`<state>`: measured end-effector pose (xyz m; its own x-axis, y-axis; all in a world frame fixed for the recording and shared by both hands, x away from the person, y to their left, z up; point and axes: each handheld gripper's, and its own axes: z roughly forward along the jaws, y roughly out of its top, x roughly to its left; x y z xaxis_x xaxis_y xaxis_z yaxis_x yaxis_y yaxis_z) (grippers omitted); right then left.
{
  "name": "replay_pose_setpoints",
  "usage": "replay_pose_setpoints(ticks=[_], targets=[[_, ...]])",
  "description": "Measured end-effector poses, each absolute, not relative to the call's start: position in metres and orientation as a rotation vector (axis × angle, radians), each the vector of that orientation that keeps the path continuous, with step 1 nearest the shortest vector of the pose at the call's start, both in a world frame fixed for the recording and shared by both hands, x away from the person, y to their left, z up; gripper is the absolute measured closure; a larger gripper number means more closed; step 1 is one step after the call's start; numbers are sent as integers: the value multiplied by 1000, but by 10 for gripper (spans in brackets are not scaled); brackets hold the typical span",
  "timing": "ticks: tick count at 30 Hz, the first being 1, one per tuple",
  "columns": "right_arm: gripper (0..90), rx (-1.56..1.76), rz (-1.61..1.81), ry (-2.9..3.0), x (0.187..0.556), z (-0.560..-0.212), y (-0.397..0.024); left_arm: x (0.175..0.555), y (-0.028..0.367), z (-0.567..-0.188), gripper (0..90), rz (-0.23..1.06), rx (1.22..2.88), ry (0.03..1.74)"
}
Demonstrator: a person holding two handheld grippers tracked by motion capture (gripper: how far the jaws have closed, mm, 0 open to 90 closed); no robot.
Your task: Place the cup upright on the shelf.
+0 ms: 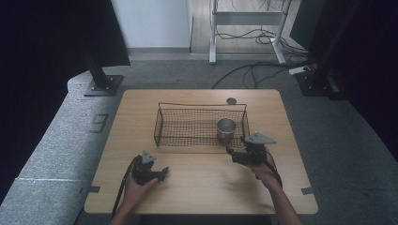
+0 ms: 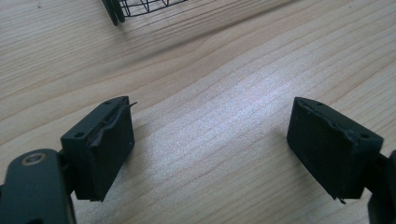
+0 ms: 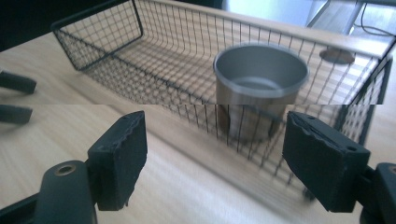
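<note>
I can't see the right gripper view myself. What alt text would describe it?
A metal cup stands upright inside a black wire basket on a wooden table, seen through the basket's mesh side. The right gripper shows two black jaws spread wide in the foreground, with nothing between them.

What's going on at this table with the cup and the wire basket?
A person at a wooden table holds a pair of tongs in each hand. A metal cup stands upright inside the wire basket, near its right end. The right tongs sit just outside the basket's near wall, pointed at the cup, open and holding nothing. The left tongs are over bare table, also open and holding nothing.
</note>
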<state>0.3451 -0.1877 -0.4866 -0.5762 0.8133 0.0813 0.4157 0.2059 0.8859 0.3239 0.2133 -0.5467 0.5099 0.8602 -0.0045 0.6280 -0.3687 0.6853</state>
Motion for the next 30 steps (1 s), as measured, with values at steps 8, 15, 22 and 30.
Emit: replay_pose_setpoints(ticks=[8,15,22,30], targets=[[221,1188,1337,2066,316,-502,-205,324,213,-547,148,475,2120,1210],[221,1208,1303,2094,300,-515,-212,324,213,-547,148,475,2120,1210],[220,1226,1276,2132,296,-529,-213,324,213,-547,148,474,2120,1211],[223,1235,1274,2126,297,-533,-214,324,213,-547,148,475,2120,1210]])
